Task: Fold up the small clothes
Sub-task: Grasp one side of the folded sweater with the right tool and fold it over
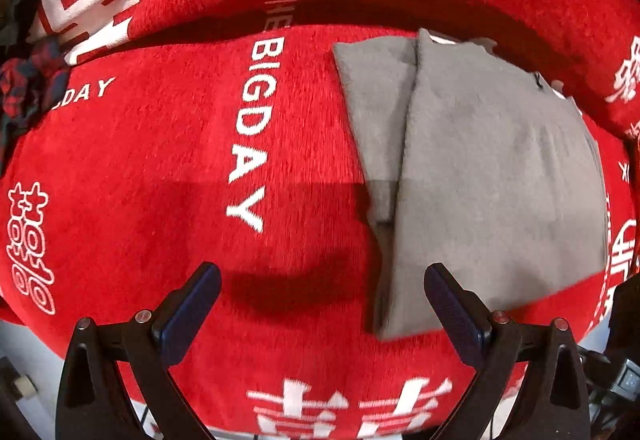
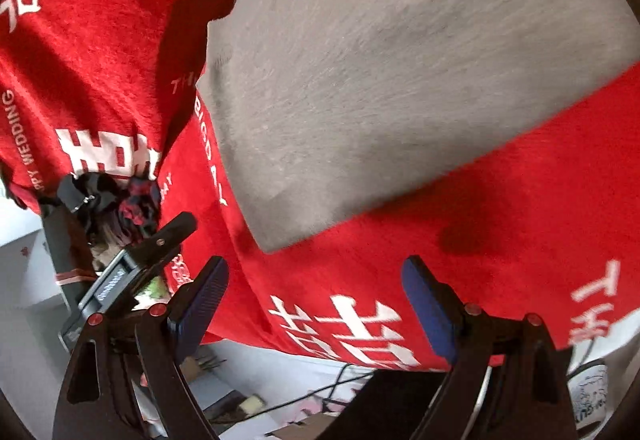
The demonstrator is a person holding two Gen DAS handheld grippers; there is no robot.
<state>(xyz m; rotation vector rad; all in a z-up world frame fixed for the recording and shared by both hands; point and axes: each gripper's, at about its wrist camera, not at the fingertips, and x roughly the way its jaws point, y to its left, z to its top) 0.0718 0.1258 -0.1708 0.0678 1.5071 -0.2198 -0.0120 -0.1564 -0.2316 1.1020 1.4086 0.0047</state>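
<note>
A grey garment (image 1: 480, 168) lies folded on the red blanket (image 1: 160, 160), with one sleeve folded along its left side. My left gripper (image 1: 322, 280) is open and empty, just in front of the garment's near left corner. In the right wrist view the same grey garment (image 2: 380, 80) fills the upper middle. My right gripper (image 2: 316, 272) is open and empty, held a little in front of the garment's near edge. The left gripper's body (image 2: 140, 264) shows at the left of that view.
A crumpled red and dark plaid garment (image 1: 28, 88) lies at the far left of the blanket, also in the right wrist view (image 2: 128, 204). The blanket's front edge (image 2: 360, 356) hangs over a white floor with cables and boxes below.
</note>
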